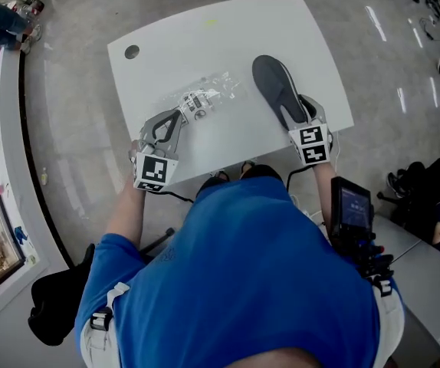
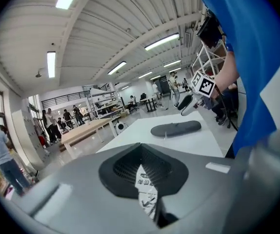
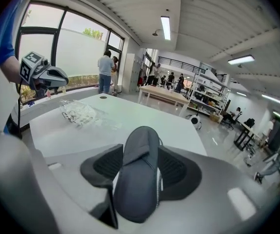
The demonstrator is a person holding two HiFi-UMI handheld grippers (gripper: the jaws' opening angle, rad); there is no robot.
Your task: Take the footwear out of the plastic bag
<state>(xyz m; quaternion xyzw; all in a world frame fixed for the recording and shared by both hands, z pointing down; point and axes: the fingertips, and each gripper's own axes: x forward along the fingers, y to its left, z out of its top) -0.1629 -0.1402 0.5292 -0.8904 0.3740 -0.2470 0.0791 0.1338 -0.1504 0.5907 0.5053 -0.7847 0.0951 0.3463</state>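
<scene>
Grey shoe [image 1: 276, 89], dark in tone, sits in the right gripper [image 1: 301, 115]. In the right gripper view we see its 2 fingers [image 3: 178, 168] standing wide and pressing on either flank of the shoe. 1 end of the shoe is between the pads, with a smooth dark face turned to the camera and a pale stripe along 1 edge. In the head view the shoe runs away from that gripper over the right half of the white desk [image 1: 174, 44]. We cannot tell whether its far end touches the top.

Left gripper [image 1: 180, 116]: its fingers [image 2: 126, 168] are closed, and a printed scrap of the clear plastic bag [image 1: 205, 96] is pinched between the pads. The rest of the bag lies crumpled on the desk just beyond the fingertips, near the middle of the top, with a white printed label at the end nearest the gripper.

We record the shoe as outside the bag and apart from it, to the bag's right in the head view. Both grippers are at the near edge of the desk, 1 at each side of the person's blue shirt [image 1: 243, 267].

Desk: 1 round grommet hole [image 1: 132, 51] sits near the far left corner.

Both gripper views show a long room behind, with ceiling strip lights, more tables and several people standing. The right gripper view also shows a wall of windows.
</scene>
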